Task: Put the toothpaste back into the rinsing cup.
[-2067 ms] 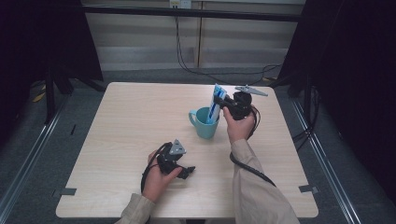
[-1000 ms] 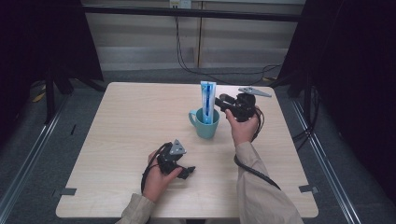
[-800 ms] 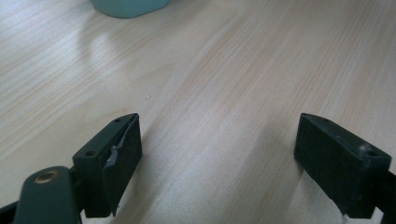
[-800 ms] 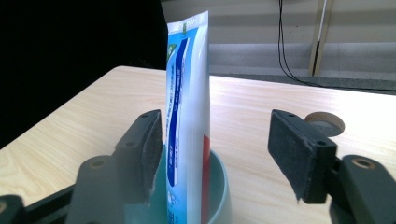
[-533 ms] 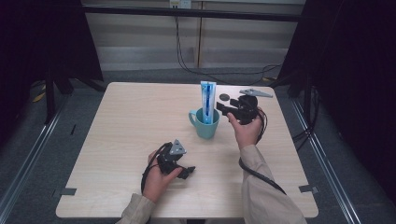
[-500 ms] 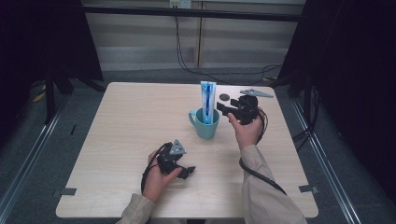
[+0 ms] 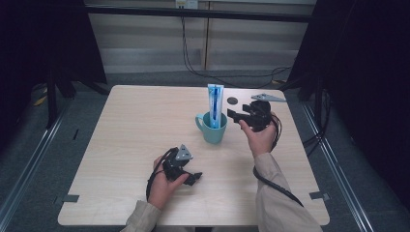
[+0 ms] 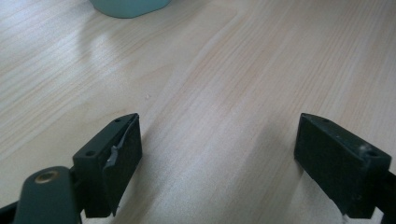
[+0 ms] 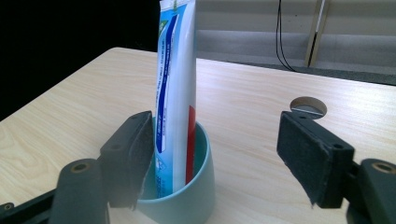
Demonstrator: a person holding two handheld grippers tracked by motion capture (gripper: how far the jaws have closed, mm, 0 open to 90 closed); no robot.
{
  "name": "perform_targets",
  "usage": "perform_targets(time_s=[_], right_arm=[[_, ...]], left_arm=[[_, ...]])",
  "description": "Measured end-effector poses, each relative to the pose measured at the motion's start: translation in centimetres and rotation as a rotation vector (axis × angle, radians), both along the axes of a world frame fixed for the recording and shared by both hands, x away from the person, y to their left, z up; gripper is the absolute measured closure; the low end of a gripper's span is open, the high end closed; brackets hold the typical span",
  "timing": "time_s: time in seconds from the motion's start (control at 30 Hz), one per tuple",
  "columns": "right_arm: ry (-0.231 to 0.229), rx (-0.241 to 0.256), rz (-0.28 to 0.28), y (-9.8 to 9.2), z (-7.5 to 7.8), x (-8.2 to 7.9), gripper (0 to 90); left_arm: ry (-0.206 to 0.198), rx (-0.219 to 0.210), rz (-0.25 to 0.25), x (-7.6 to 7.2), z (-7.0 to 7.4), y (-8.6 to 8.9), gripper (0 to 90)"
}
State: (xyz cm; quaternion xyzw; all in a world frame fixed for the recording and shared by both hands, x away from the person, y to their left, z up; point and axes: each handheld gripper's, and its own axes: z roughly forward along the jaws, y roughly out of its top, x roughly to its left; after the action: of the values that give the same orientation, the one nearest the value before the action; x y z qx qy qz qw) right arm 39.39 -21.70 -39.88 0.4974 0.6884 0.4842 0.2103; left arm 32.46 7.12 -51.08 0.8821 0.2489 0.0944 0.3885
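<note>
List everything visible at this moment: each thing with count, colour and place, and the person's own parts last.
toothpaste tube: one, white and blue with a red patch, standing upright in the mug
mug: one, teal, near the table's middle, handle to the left in the high view
table: one, light wood, with a round hole near its far edge
cables: several, black, on the floor and wall beyond the table
left gripper: one, black, low over the table's near side, jaws apart, nothing between them
right gripper: one, black, just right of the mug, jaws apart
hands: two, one on each gripper, sleeves beige
</note>
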Motion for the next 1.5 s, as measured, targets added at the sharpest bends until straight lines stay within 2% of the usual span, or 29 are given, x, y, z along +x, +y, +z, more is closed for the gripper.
perform_targets(time_s=[0.73,0.77,1.07,1.5], right_arm=[[0.034,-0.030,0.046,-0.1,0.0,-0.8,23.5],[0.034,-0.028,0.050,-0.1,0.0,-1.0,23.5],[0.041,-0.057,0.085,-0.4,-0.4,-2.0,21.0],[0.037,-0.069,0.118,-0.8,-0.6,-3.3,19.4]], left_arm=[[0.000,0.000,0.001,0.0,0.0,0.0,15.0],[-0.002,0.010,-0.008,0.0,0.0,0.1,15.0],[-0.002,0.010,-0.009,0.0,0.0,0.1,15.0],[-0.003,0.009,-0.008,0.0,0.0,0.1,15.0]])
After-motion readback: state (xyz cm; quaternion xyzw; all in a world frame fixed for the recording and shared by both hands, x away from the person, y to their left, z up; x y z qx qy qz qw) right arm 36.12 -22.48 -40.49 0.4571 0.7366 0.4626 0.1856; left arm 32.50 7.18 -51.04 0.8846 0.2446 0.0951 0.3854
